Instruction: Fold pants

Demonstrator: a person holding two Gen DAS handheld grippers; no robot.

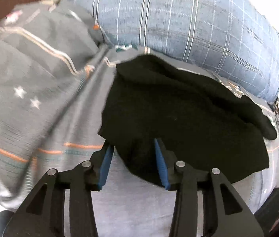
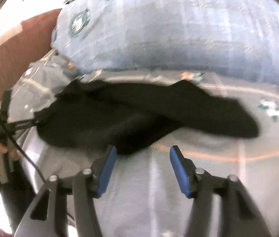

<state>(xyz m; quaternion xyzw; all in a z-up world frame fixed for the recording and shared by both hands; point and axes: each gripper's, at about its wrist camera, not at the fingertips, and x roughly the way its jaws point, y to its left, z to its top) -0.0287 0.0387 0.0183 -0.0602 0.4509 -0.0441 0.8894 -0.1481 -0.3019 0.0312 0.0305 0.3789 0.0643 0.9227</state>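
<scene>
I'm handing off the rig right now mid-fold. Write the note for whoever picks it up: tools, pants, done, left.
Left tool: open, fingers either side of the near edge of the black pants, nothing pinched.
Right tool: open, holding nothing, just short of the pants' near edge, over the grey bedspread.
Pants: lying in a loose, bunched heap on the bedspread, in front of the blue plaid pillow; one end trails off to the right in the right wrist view.
Done: no neat fold visible; the frames are blurred.
Left: grip the edges, spread flat, fold.
</scene>
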